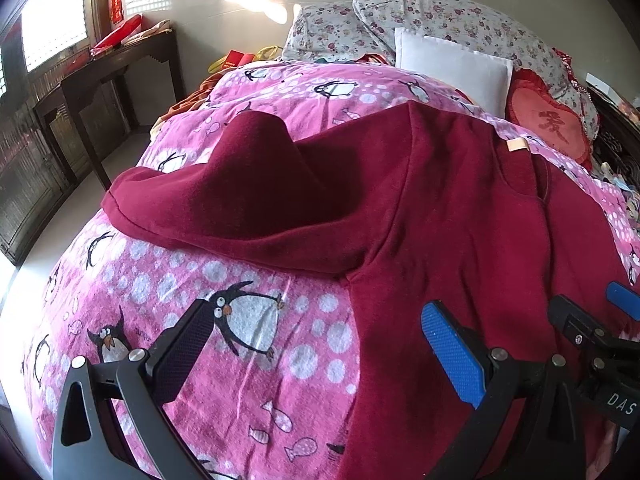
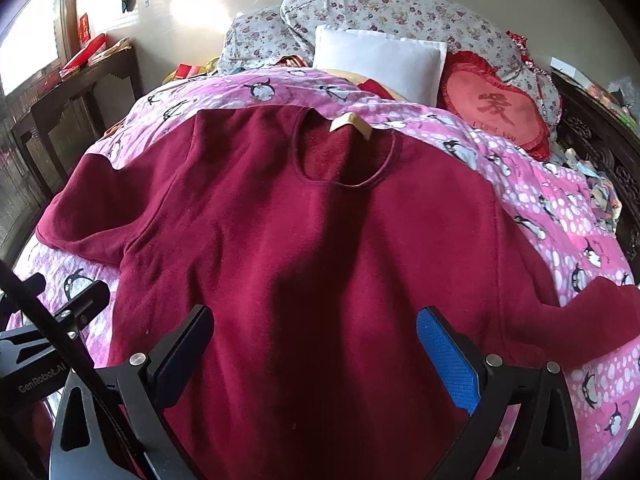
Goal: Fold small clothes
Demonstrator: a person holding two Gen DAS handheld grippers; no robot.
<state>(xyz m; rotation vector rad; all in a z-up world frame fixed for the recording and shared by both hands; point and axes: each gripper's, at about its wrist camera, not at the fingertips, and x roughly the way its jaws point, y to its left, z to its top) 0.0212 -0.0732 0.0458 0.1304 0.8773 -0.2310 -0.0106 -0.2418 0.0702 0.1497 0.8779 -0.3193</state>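
The left gripper (image 1: 320,354) has its black and blue fingers (image 1: 450,350) spread wide and holding nothing, poised above the left side edge of a dark red fleece long-sleeved shirt (image 1: 460,216) where it meets the bedding. The right gripper (image 2: 314,354) likewise has its fingers (image 2: 446,356) spread apart and empty, hovering over the lower middle of the shirt's body. The shirt lies flat, neckline away from the cameras, with a beige tag (image 2: 350,122) at the collar and both sleeves stretched outward, on a pink penguin-print blanket (image 1: 248,364) covering a bed. Beyond it rest a white pillow (image 2: 380,60), a red heart-shaped cushion (image 2: 496,110) and floral quilts (image 2: 400,12).
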